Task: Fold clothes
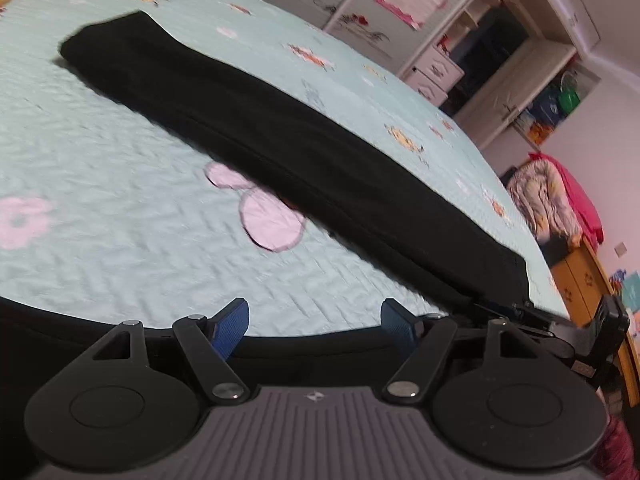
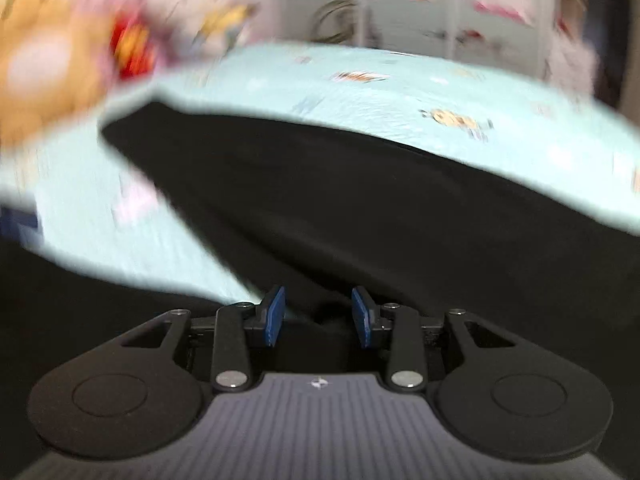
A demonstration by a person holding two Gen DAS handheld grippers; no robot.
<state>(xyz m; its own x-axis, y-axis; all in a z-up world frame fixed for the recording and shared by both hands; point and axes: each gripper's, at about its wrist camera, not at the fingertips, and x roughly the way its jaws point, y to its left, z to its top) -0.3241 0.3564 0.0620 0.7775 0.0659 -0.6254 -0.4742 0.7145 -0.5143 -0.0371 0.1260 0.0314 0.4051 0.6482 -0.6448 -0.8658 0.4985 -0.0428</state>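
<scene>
A matt black cloth garment [image 1: 280, 140] is lying ahead of the left gripper [image 1: 314, 320] on a quilted, stitched-texture mint bedspread [image 1: 100, 160]. The gripper's blue pads [image 1: 232, 324] are looking rubbery, its arms matt black plastic with shiny metal pivots.

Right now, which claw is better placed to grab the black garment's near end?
The right claw: open, with the black garment directly ahead. The left claw faces bare bedspread.

Soft indoor light; right wrist view heavily motion-blurred, edges fisheye-bent.
</scene>
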